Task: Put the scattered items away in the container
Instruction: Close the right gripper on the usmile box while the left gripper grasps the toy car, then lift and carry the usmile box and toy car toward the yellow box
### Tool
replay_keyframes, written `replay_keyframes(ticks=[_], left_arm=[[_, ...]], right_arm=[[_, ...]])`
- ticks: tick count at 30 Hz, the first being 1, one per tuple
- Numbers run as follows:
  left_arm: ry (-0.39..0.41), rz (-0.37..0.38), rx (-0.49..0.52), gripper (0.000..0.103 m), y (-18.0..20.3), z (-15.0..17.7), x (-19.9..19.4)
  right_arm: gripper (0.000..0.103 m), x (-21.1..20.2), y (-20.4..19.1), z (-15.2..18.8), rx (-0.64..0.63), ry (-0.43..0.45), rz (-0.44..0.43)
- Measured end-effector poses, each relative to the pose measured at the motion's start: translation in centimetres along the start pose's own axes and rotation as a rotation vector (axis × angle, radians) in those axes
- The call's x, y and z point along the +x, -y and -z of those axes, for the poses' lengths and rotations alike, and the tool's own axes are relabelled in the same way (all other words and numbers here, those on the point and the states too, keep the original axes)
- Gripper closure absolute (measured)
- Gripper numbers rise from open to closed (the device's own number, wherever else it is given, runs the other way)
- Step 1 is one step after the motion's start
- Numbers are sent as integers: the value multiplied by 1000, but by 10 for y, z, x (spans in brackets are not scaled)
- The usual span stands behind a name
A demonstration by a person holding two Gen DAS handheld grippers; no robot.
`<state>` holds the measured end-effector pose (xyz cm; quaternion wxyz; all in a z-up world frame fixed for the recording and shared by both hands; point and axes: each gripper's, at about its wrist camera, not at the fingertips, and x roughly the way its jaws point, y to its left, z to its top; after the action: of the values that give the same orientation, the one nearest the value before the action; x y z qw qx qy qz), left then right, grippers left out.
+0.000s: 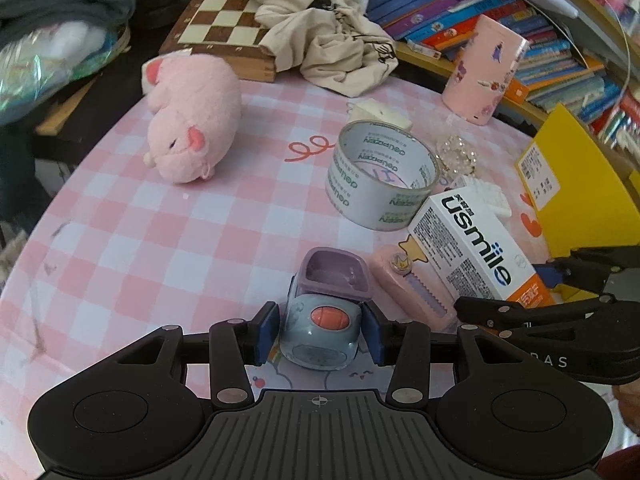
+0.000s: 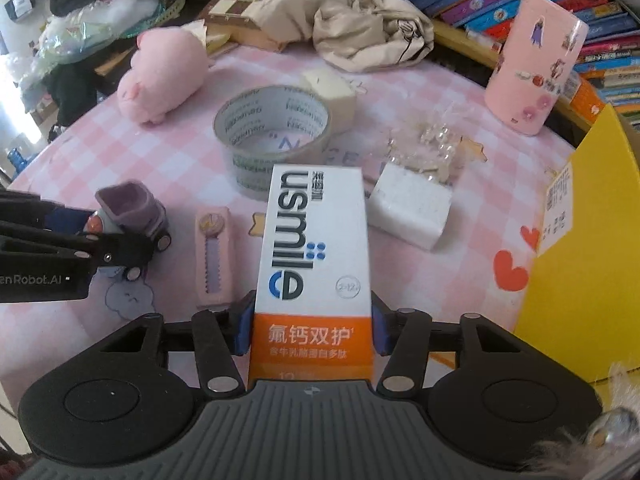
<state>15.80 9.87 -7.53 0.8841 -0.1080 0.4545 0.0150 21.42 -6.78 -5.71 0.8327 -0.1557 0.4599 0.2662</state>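
Note:
My left gripper (image 1: 320, 330) is shut on a grey and purple toy truck (image 1: 322, 316), which also shows in the right wrist view (image 2: 132, 220). My right gripper (image 2: 308, 330) is shut on the orange end of a white usmile toothpaste box (image 2: 316, 240), seen from the left wrist too (image 1: 472, 248). The yellow container (image 2: 580, 272) stands at the right edge (image 1: 580, 184). On the pink checked table lie a tape roll (image 1: 380, 176), a pink plush pig (image 1: 188, 116), a pink comb case (image 2: 214, 256), a white block (image 2: 412, 204) and a bag of beads (image 2: 436, 144).
A pink stickered cylinder (image 1: 484, 72) stands at the back right. A chessboard (image 1: 224, 20) and crumpled beige cloth (image 1: 328, 28) lie at the far edge. Shelves of books (image 1: 520, 12) run behind the table. A white cube (image 2: 332, 88) sits behind the tape.

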Motion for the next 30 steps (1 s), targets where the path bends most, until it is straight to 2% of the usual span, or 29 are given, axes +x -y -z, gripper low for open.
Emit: replay_keyframes(ticks=[2, 5, 8, 15, 21, 30], left_arm=[[10, -3, 11, 61, 1, 2, 0], [6, 6, -25, 63, -3, 0, -1], [0, 54, -99, 64, -10, -2, -7], [18, 147, -152, 64, -9, 0, -28], [42, 186, -142, 64, -4, 7, -47], [66, 215, -154, 64, -7, 26, -76]], right_arm=[[53, -1, 0, 1, 0, 4, -2], [53, -5, 2, 4, 28, -1, -16], [53, -16, 2, 8, 53, 17, -30], [53, -39, 0, 15, 127, 42, -62], [53, -56, -6, 26, 183, 54, -91], [53, -84, -19, 45, 200, 105, -45]])
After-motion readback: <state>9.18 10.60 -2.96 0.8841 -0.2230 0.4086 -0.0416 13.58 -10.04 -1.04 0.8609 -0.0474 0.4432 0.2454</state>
